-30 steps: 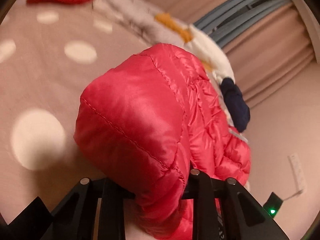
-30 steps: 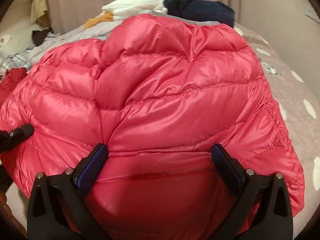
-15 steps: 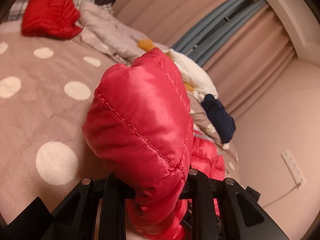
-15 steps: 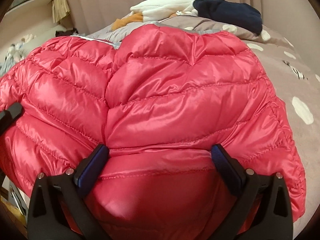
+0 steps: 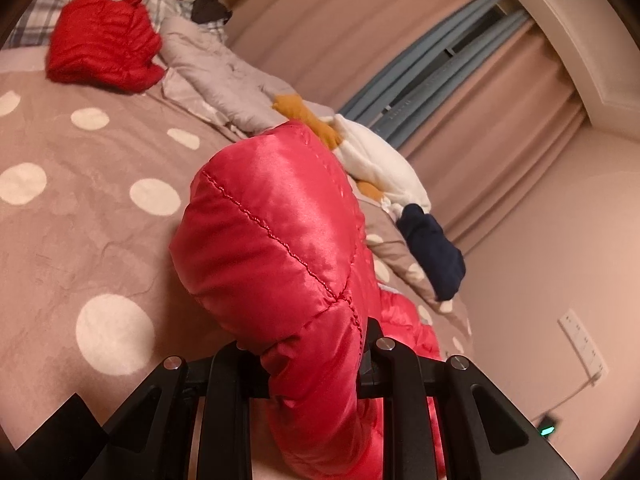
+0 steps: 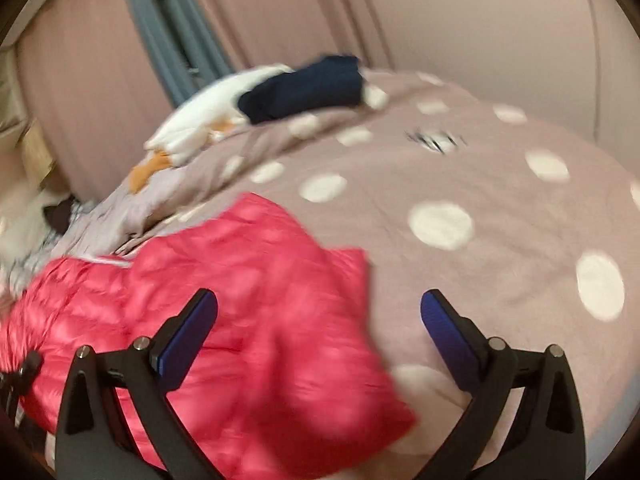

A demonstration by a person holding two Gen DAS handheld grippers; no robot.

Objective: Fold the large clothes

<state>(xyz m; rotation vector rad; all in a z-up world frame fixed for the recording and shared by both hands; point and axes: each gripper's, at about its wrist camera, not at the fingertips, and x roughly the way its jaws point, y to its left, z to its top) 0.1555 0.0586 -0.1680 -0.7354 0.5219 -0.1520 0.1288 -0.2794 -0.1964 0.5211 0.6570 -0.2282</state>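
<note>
A shiny red quilted down jacket lies on the polka-dot bed cover. My left gripper is shut on a puffed fold of the jacket and holds it up off the bed. In the right wrist view the jacket lies flat at the lower left, blurred by motion. My right gripper is open and empty above the jacket's right edge; its left pad is over the jacket and its right pad is over the cover.
A second red garment lies at the far left of the bed. A grey garment, a white and orange one and a navy one lie along the curtain side. A wall socket is at right.
My right gripper has let go of the jacket and swung away to the right; the jacket now lies flat below it. My left gripper has lifted its fold and turned toward the bed's far end.
</note>
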